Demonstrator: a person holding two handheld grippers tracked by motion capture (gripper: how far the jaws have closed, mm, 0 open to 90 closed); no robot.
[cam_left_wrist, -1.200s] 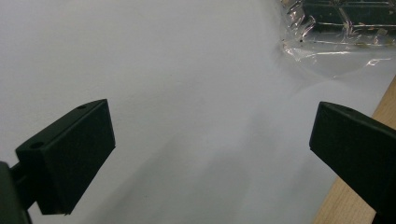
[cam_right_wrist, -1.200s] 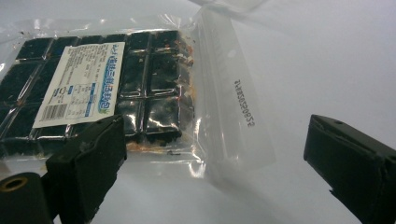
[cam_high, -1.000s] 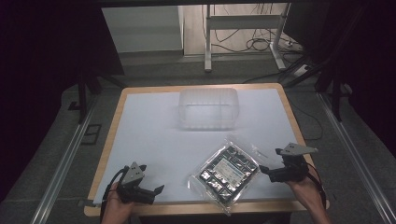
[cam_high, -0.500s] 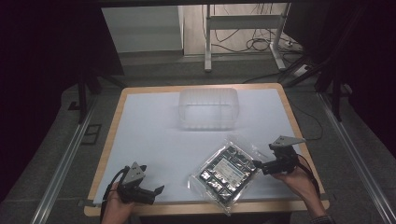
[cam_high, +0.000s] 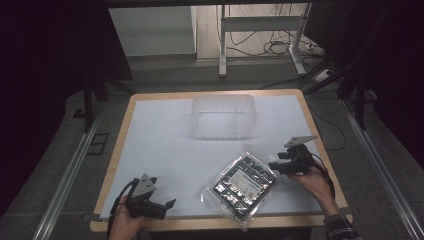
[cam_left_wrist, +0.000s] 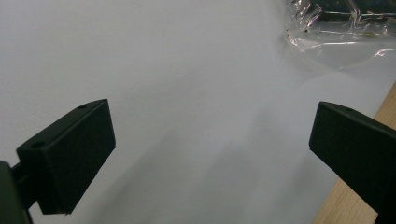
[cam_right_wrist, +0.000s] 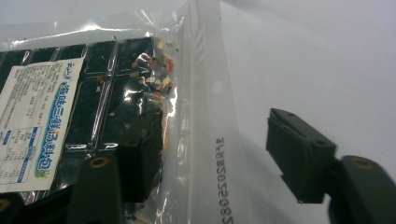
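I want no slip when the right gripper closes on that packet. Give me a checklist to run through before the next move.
1. Clear plastic packet of dark blocks lies flat on the white table: ok.
2. Right gripper straddles the packet's sealed edge; jaws have just been closing: ok.
3. Pads pressing the film: not ok, a gap remains.
4. Left gripper open, apart from the packet: ok.
5. Clear plastic tub clear of the packet: ok.

The worktop has a white surface framed by a pale wooden edge. On it lie a clear plastic tub near the far side and a clear bag of dark packets near the front edge.
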